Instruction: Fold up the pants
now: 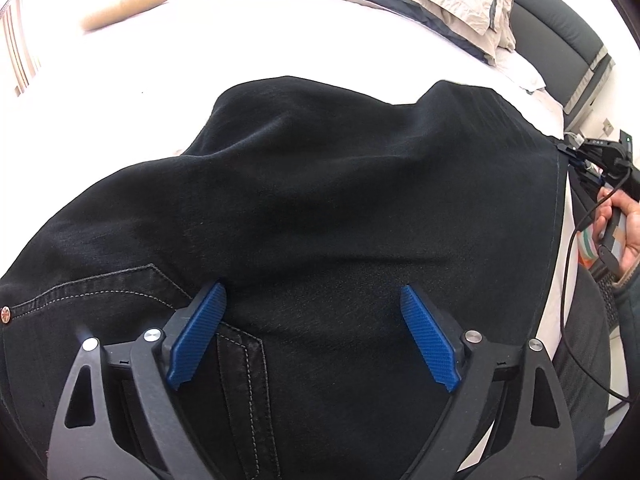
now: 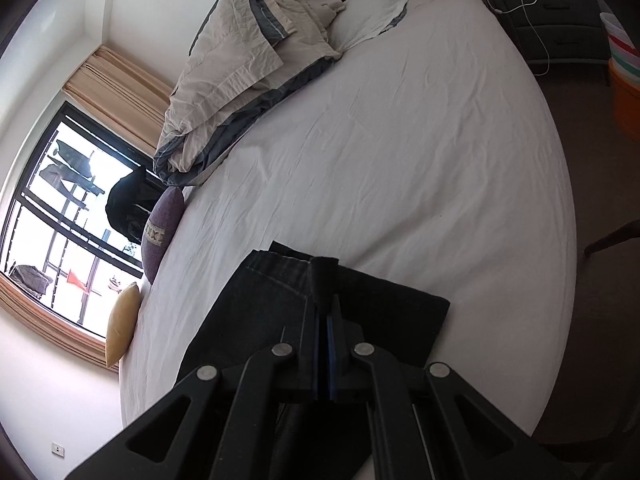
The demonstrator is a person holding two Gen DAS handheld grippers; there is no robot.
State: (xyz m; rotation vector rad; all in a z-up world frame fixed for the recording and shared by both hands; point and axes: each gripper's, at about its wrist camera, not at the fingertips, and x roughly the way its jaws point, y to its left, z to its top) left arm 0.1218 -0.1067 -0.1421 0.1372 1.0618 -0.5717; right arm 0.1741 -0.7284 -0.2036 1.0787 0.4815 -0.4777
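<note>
Black denim pants point(image 1: 304, 184) lie across the white bed sheet point(image 1: 280, 36) and fill most of the left wrist view. A stitched pocket and a copper rivet show at the lower left. My left gripper point(image 1: 312, 288) hovers just over the cloth, open, with its blue pads point(image 1: 198, 336) wide apart and nothing pinched. In the right wrist view my right gripper point(image 2: 326, 304) is shut on a raised fold at the edge of the pants point(image 2: 260, 312). The same gripper point(image 1: 576, 152) shows at the pants' right edge, with a person's hand point(image 1: 628, 232) behind it.
A crumpled beige duvet point(image 2: 240, 68) is heaped at the head of the bed. A purple cushion point(image 2: 162, 228) and a yellow cushion point(image 2: 120, 324) lie by the window side. A dark nightstand point(image 2: 556, 20) with cables and an orange basket point(image 2: 628, 96) stand beyond the bed.
</note>
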